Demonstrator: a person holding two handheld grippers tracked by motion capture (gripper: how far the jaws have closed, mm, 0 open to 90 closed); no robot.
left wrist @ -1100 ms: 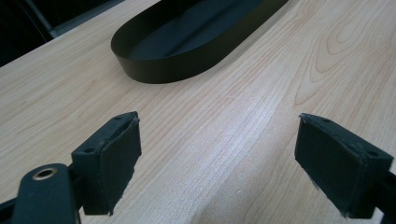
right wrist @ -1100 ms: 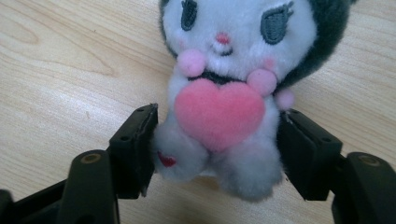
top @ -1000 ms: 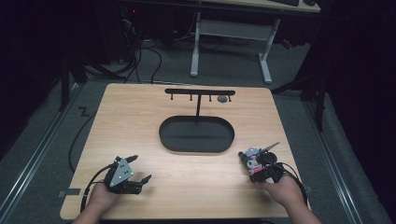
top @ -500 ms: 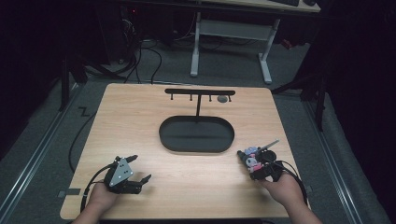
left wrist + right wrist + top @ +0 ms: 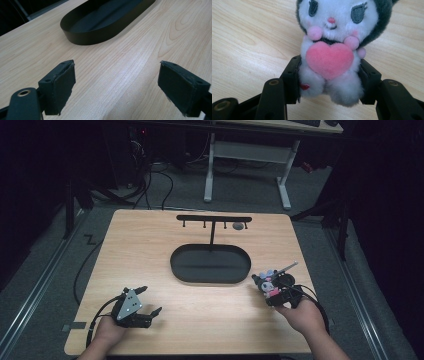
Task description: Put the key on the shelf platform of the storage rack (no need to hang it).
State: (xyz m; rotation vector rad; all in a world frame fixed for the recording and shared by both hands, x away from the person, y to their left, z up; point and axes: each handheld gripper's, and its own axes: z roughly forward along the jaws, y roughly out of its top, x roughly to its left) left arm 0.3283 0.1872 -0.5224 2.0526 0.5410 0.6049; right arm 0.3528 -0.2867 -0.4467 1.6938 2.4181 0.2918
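Note:
A small plush toy (image 5: 329, 37) with a white face, dark ears and a pink heart on its chest is in my right gripper (image 5: 329, 80), whose jaws are shut on its lower body from both sides. In the high view the plush toy (image 5: 266, 281) and right gripper (image 5: 270, 289) are at the table's right, just right of the black oval tray (image 5: 175, 270). My left gripper (image 5: 150, 300) rests near the front left edge, open. Between the left gripper's (image 5: 116, 85) pads is only bare wood, with the oval tray (image 5: 87, 38) ahead.
A black T-shaped stand (image 5: 213, 219) with small hooks rises from the tray's far side, and a small grey object (image 5: 238, 226) hangs near its right end. The wooden table (image 5: 150, 245) stands on a dark floor with cables and a desk frame behind.
The right gripper, with the plush toy in its jaws, has lifted a little off the table. The left gripper has stayed where it was.

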